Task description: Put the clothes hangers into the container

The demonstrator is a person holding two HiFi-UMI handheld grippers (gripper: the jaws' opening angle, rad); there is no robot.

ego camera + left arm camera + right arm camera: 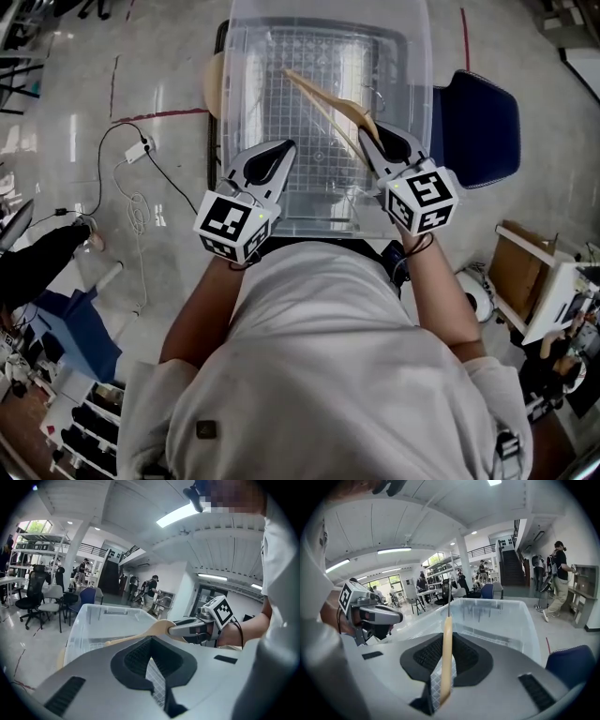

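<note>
A light wooden clothes hanger [328, 103] slants over the clear plastic container [234, 112], its metal hook above the container's right side. My right gripper [367, 134] is shut on the hanger's near end. The right gripper view shows the hanger [446, 663] edge-on between the pads of my right gripper [447, 634], with the container [501, 616] beyond. My left gripper [286, 147] hovers over the container's near left part, shut with nothing in it. In the left gripper view, my left gripper [151, 641] points at the container [93, 620], and the hanger [154, 629] and right gripper [176, 629] lie to its right.
A blue chair [483, 122] stands right of the container. A white cable with a power strip [141, 150] lies on the floor at left. A cardboard box [525, 262] sits at lower right. A round wooden edge [214, 80] shows behind the container's left side. People stand far off [560, 578].
</note>
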